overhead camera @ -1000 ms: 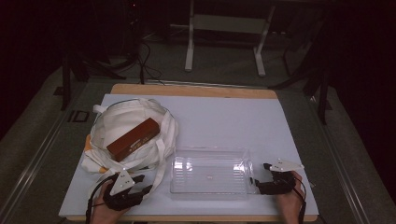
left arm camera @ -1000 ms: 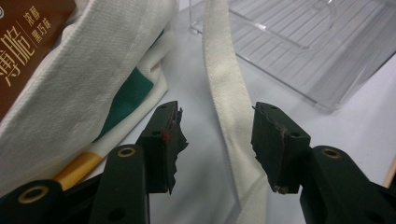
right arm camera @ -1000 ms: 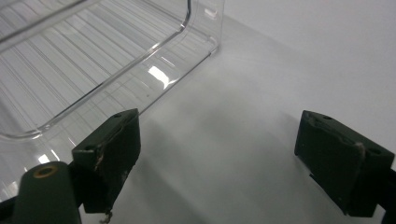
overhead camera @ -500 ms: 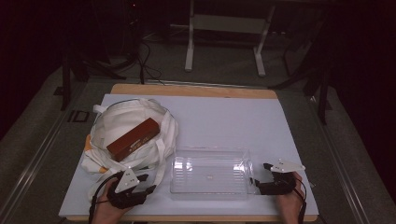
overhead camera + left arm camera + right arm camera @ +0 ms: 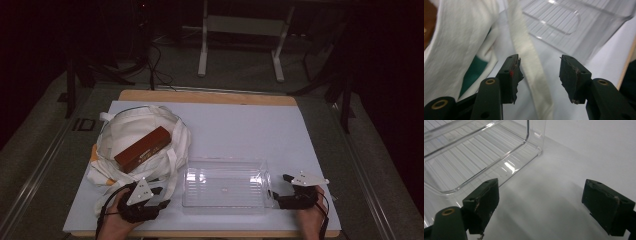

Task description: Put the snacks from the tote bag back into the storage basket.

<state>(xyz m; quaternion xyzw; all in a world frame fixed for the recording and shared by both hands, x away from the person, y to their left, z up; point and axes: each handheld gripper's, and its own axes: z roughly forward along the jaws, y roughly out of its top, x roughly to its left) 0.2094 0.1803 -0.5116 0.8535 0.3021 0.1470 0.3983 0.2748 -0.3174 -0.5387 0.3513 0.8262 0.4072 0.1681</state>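
A white cloth bag point(image 5: 137, 145) lies slumped and open on the left side of the desk point(image 5: 240, 125). It has a bit of green on it. A long brown box point(image 5: 142, 148) lies slanted in the bag's open top. One white strap point(image 5: 529, 62) of the bag runs flat across the desk toward the near edge, just beside a clear plastic tray point(image 5: 225, 182). The tray is a long see-through box with ribs on its floor and rounded corners. It sits upright near the front edge.
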